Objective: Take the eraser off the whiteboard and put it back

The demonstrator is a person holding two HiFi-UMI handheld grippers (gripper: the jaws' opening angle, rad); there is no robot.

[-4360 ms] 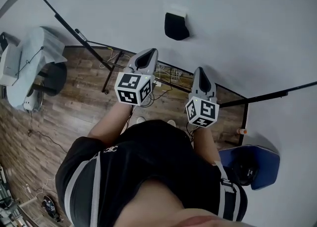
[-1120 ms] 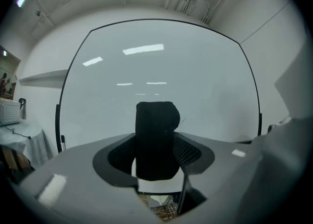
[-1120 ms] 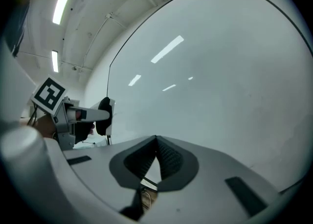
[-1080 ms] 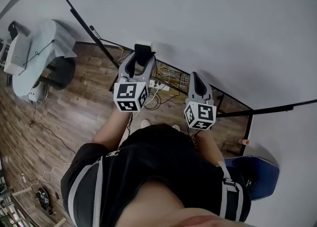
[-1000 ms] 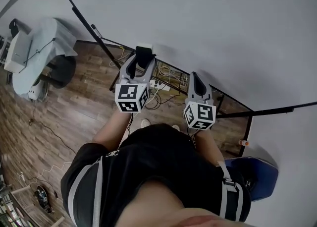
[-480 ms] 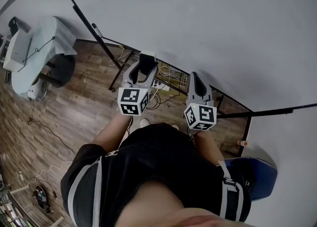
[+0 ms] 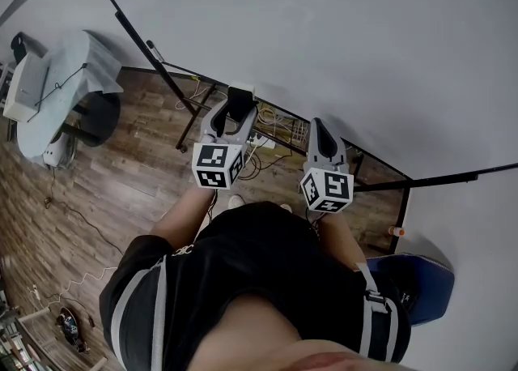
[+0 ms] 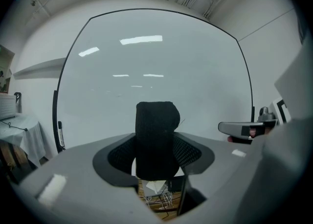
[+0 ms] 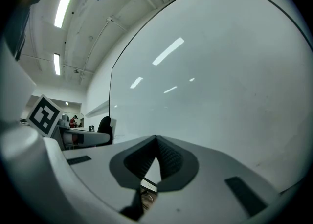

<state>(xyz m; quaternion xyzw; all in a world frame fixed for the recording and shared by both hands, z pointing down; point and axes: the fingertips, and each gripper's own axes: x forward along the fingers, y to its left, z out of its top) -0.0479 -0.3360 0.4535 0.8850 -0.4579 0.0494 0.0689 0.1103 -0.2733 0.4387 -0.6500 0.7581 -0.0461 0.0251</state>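
Observation:
A black eraser (image 7: 239,103) with a white backing sits between the jaws of my left gripper (image 7: 235,110), which is shut on it. In the left gripper view the eraser (image 8: 155,140) stands upright between the dark pads, in front of the whiteboard (image 8: 156,71). Whether it touches the board I cannot tell. The whiteboard (image 7: 324,29) fills the top of the head view. My right gripper (image 7: 317,128) hangs to the right of the left one, its jaws meeting at the tip with nothing in them. The right gripper view shows those pads (image 9: 168,157) closed together, pointing along the board (image 9: 220,71).
The board's black frame and stand legs (image 7: 142,45) run down to a wooden floor (image 7: 121,175). A table under a white cloth (image 7: 57,78) stands at the left. Cables (image 7: 275,126) lie below the board. A blue bag (image 7: 421,280) is at lower right.
The eraser was first alone high on the board with the left gripper below it. Over the last second the left gripper, holding the eraser, has sunk slightly toward the board's lower edge. The right gripper stayed still.

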